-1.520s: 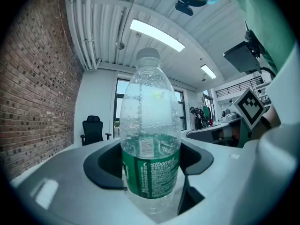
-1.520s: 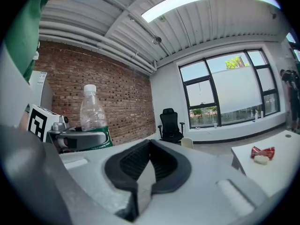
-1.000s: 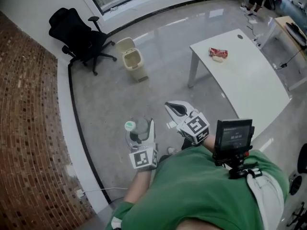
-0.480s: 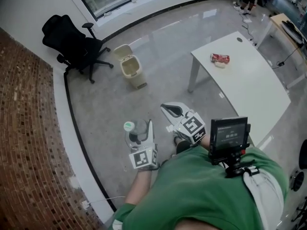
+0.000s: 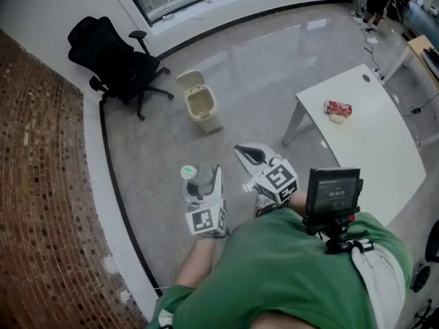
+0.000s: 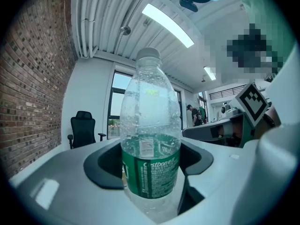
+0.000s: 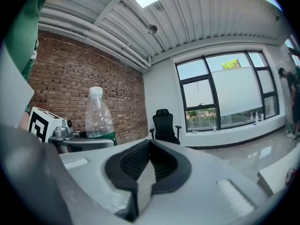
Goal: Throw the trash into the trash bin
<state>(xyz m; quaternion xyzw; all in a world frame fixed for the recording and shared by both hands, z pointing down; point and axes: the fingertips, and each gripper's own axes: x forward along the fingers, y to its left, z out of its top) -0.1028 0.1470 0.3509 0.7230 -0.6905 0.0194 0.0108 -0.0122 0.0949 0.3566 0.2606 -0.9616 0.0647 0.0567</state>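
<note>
Plastic bottle [image 6: 151, 139], clear with a green label and a pale cap, stands upright between the jaws of the left gripper [image 5: 201, 185], which are clamped on its labelled lower body. It is held in the air over the floor, in front of the person. The right gripper [image 5: 252, 155] is beside it with its jaws together and nothing between them.

Step in hand, as judged: transport of the held trash toward the trash bin [image 5: 201, 105]. The beige bin stands on the floor well ahead of both grippers, near the black office chair [image 5: 116, 60], and its lid appears raised.

Next move calls for:
1. Bringing the bottle directly above the bin opening.
2. Parting the left jaws only once the bottle is over the opening.

A red item [image 5: 337, 107] lies on the white tabletop [image 5: 370, 156], apparently further trash, well apart from the bin.
</note>
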